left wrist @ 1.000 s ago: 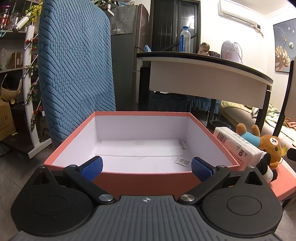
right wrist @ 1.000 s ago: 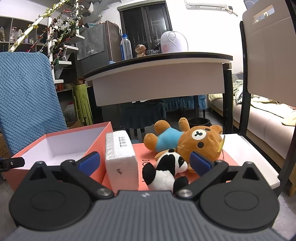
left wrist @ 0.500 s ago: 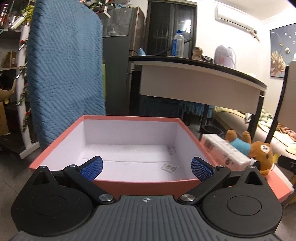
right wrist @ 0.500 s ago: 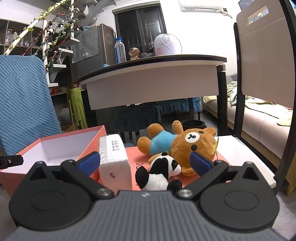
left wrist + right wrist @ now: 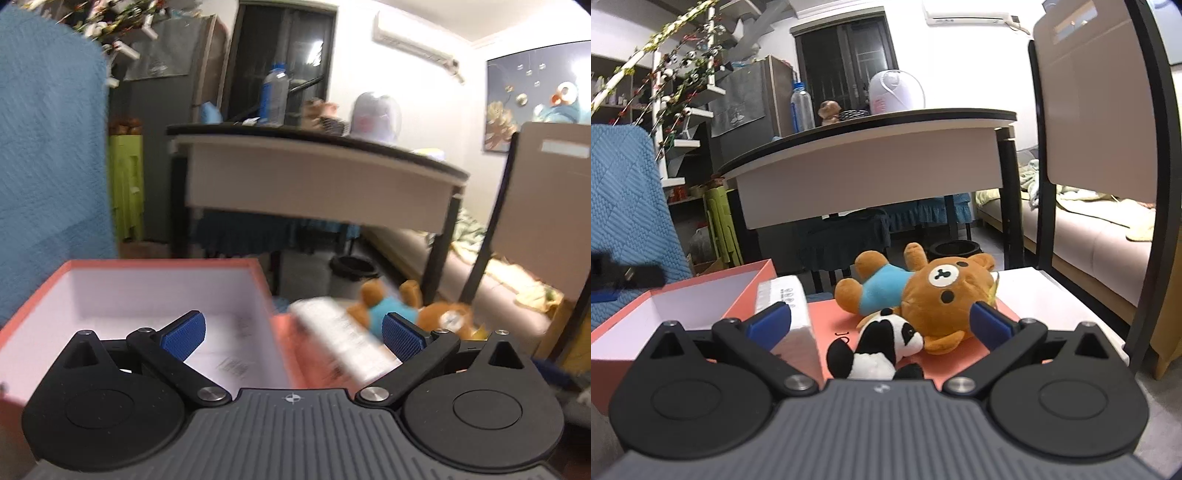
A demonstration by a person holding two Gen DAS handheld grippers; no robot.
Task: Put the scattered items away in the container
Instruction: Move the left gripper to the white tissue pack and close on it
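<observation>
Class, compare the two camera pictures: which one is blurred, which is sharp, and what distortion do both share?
Left wrist view: motion blur smears the tissue pack, the brown bear and the pink box; only the left gripper stays crisp. Right wrist view: sharp, the panda toy clearly outlined. Both: fisheye bending curves the desk edge.

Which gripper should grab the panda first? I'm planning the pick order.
Probably the right gripper: the panda lies just ahead between its open fingers. The left gripper faces the box wall and tissue pack.
</observation>
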